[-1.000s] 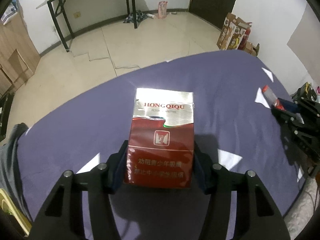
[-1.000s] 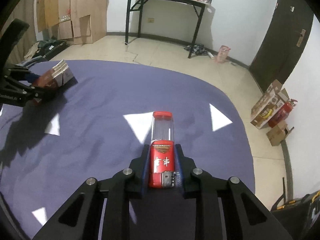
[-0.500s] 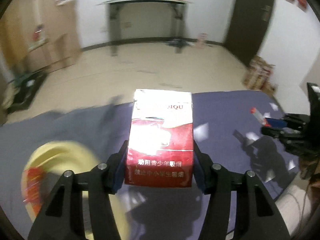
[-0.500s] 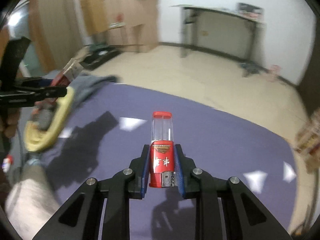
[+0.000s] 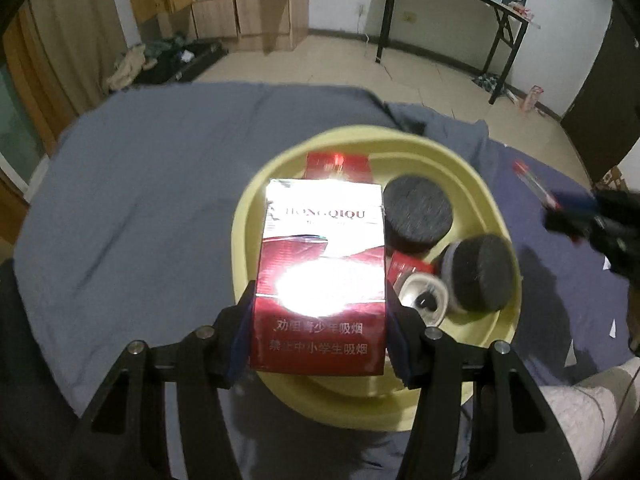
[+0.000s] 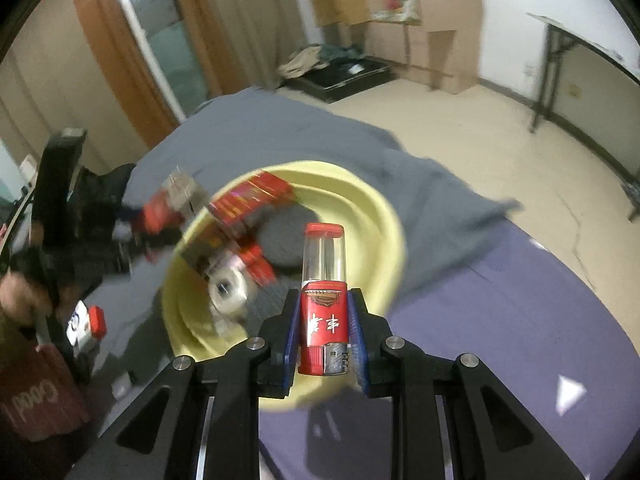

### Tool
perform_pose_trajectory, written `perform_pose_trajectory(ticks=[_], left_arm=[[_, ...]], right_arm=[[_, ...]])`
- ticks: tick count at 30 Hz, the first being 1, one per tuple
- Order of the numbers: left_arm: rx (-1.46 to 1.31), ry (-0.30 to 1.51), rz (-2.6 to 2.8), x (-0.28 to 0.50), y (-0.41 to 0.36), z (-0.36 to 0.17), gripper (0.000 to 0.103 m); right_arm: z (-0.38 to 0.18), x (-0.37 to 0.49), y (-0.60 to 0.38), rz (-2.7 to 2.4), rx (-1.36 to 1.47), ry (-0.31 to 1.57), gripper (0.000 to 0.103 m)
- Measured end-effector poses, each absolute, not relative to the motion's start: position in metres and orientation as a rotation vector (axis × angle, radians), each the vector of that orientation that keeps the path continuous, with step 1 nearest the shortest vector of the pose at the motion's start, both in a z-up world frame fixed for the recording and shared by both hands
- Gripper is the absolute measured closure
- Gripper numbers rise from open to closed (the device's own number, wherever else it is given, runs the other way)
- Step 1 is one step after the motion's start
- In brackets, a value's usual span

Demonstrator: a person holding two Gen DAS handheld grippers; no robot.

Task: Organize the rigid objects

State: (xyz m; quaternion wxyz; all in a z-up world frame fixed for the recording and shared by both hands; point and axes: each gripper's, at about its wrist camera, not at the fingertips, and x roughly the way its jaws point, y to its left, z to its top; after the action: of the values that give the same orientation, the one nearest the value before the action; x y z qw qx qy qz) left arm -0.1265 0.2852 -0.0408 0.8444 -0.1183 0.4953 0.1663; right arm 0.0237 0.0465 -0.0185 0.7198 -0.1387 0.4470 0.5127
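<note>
Left wrist view: left gripper [image 5: 320, 320] jaws clamp a light, crushable cigarette pack [image 5: 322, 268] by its lower sides, above the yellow basin [image 5: 472, 184]; right gripper [image 6: 324, 332] jaws pinch a stiff, slippery lighter [image 6: 323, 304] by its base, at three o'clock.

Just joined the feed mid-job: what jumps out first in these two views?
The glossy red cigarette pack clamped in the left claw, glaring under the light, above the pale yellow plastic bowl. That bowl already holds two dark round lids. The right claw grips a red lighter over the bowl's edge.
</note>
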Motion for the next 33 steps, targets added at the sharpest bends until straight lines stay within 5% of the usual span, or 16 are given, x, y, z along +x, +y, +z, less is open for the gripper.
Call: perform_pose_trajectory(ticks=[19, 22, 24, 26, 28, 31, 33], left_arm=[[-0.316, 1.075, 0.278, -0.108, 0.295, -0.080, 0.045], [-0.316, 1.061, 0.289, -0.110, 0.294, -0.077, 0.028], [-0.332, 1.020, 0.297, -0.113, 0.291, -0.071, 0.007], [-0.345, 0.962, 0.311, -0.115, 0.287, -0.062, 0.000], [-0.361, 0.897, 0.317, -0.122, 0.282, -0.051, 0.000], [-0.373, 0.852, 0.330, -0.132, 0.269, -0.043, 0.000], [-0.380, 0.822, 0.312, -0.146, 0.252, -0.045, 0.000]], right_arm=[[-0.055, 0.023, 0.181, 1.112, -0.497, 1.069, 0.081], [-0.053, 0.023, 0.181, 1.141, -0.462, 1.080, 0.077], [-0.051, 0.025, 0.174, 1.184, -0.425, 1.077, 0.047], [-0.039, 0.028, 0.158, 1.203, -0.377, 1.025, 0.033], [-0.027, 0.033, 0.139, 1.220, -0.315, 0.978, 0.030], [-0.014, 0.040, 0.103, 1.222, -0.259, 0.890, 0.001], [-0.015, 0.042, 0.077, 1.222, -0.276, 0.834, 0.000]])
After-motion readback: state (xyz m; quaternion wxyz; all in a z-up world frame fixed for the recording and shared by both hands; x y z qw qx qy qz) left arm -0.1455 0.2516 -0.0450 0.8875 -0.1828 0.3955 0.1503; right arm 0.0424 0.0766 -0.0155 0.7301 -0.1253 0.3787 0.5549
